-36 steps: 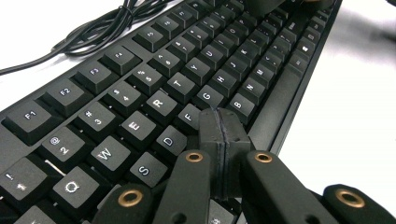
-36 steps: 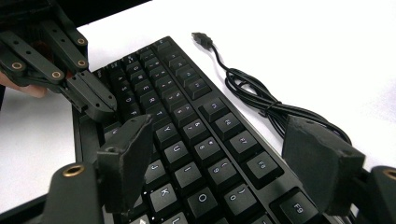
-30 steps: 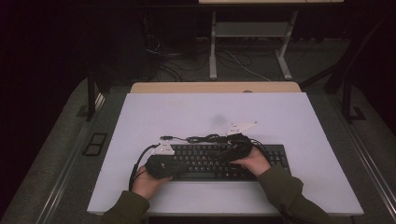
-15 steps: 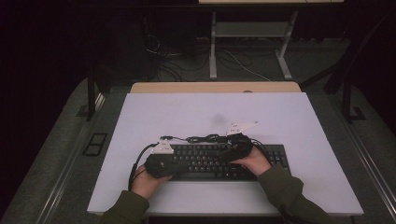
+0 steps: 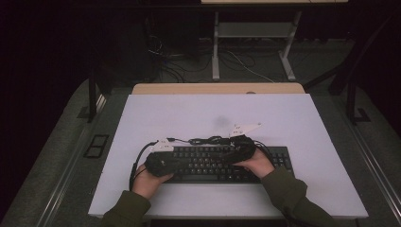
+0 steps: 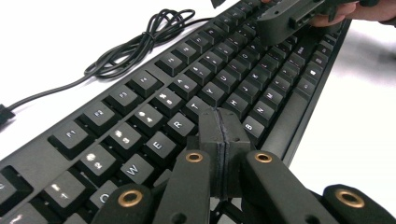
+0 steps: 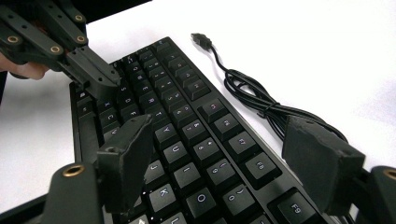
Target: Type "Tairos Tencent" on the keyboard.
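L gripper [image 6: 223,140], jaws together, hovered over keyboard [image 5: 222,163] near F/G; R gripper [image 7: 224,158] gaped at 3 o'clock. Best press straight down, one key only.

**Hardly a stir at the keyboard within a second**

Seen from above, the left gripper [image 5: 176,161], its jaws pressed together over the letter keys, and the right gripper [image 5: 235,154], its jaws standing apart above the keyboard [image 5: 280,161], sat where they had been a second before. If the left hand [image 5: 147,182] crept at all, the shift was too slight to make out from the high view. Neither pair of jaws widened or narrowed. The keyboard lay at the same angle on the white table [image 5: 189,113], and its coiled cable [image 5: 208,140] had not been dragged.
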